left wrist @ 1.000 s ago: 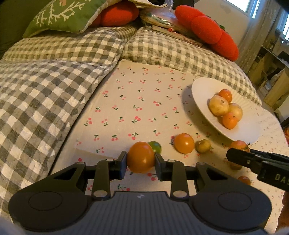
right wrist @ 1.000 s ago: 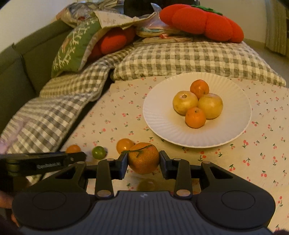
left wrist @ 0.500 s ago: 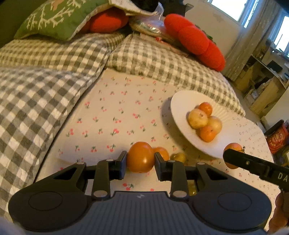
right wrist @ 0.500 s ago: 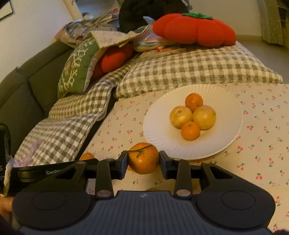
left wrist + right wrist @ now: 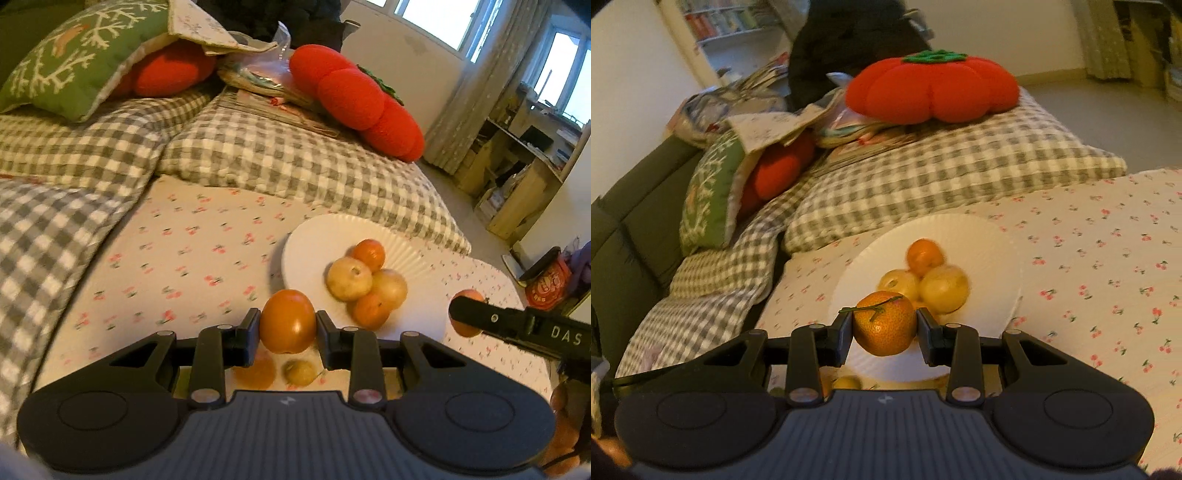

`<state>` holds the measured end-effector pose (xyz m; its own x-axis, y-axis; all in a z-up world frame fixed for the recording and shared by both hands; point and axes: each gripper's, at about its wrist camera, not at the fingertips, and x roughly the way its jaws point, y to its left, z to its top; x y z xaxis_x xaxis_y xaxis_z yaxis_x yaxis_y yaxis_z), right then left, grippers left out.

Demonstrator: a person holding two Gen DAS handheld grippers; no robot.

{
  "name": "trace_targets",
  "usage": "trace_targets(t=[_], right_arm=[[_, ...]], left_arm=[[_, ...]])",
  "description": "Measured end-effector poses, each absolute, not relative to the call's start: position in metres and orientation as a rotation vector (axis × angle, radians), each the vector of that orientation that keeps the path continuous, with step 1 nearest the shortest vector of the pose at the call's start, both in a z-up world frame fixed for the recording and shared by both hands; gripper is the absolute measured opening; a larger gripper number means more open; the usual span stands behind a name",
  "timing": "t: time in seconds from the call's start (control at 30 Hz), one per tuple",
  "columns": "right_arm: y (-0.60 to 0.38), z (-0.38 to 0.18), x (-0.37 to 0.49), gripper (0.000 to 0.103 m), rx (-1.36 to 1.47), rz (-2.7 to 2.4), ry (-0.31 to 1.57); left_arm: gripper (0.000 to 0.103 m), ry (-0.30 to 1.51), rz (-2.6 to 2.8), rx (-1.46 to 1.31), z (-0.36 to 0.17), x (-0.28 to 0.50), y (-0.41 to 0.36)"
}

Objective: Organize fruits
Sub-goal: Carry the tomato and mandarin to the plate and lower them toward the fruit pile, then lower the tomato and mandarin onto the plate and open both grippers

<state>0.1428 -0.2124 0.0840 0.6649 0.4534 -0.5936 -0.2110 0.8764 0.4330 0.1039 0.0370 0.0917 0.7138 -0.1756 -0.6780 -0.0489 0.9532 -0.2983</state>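
My left gripper (image 5: pixel 288 326) is shut on a smooth orange persimmon (image 5: pixel 287 320), held above the cloth just short of the white plate (image 5: pixel 306 243). My right gripper (image 5: pixel 884 326) is shut on a stemmed mandarin (image 5: pixel 884 323), held over the near rim of the plate (image 5: pixel 990 236). The plate holds two yellow fruits (image 5: pixel 349 278) and two small oranges (image 5: pixel 369 254). The right gripper's finger also shows in the left wrist view (image 5: pixel 517 326) with the mandarin behind it. An orange fruit (image 5: pixel 256 369) and a small yellow-green fruit (image 5: pixel 300 372) lie on the cloth below my left gripper.
A cherry-print cloth (image 5: pixel 184 251) covers the surface. Grey checked cushions (image 5: pixel 295 158) border it at the back and left. A red tomato-shaped pillow (image 5: pixel 932 88) and a green pillow (image 5: pixel 74 55) lie on the cushions. Shelves (image 5: pixel 517 177) stand at right.
Both grippers have lifted with their fruits and moved toward the plate. The loose fruits on the cloth now lie below the left gripper.
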Motion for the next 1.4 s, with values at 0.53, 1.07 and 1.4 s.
trace_targets(t=[0.53,1.07,1.4], right_arm=[[-0.224,0.045,0.186,0.033,0.315,0.391,0.858],[-0.204,0.035,0.191,0.034,0.199,0.397,0.857],[-0.206,0.036,0.191,0.037,0.223,0.380,0.853]], left_arm=[[0.023,0.753,-0.154,-0.198,0.057,0.161,-0.022],[0.024,0.762,-0.176,-0.210,0.045,0.167,-0.024],[0.037,0.759,-0.152,-0.205,0.045,0.165,-0.022]])
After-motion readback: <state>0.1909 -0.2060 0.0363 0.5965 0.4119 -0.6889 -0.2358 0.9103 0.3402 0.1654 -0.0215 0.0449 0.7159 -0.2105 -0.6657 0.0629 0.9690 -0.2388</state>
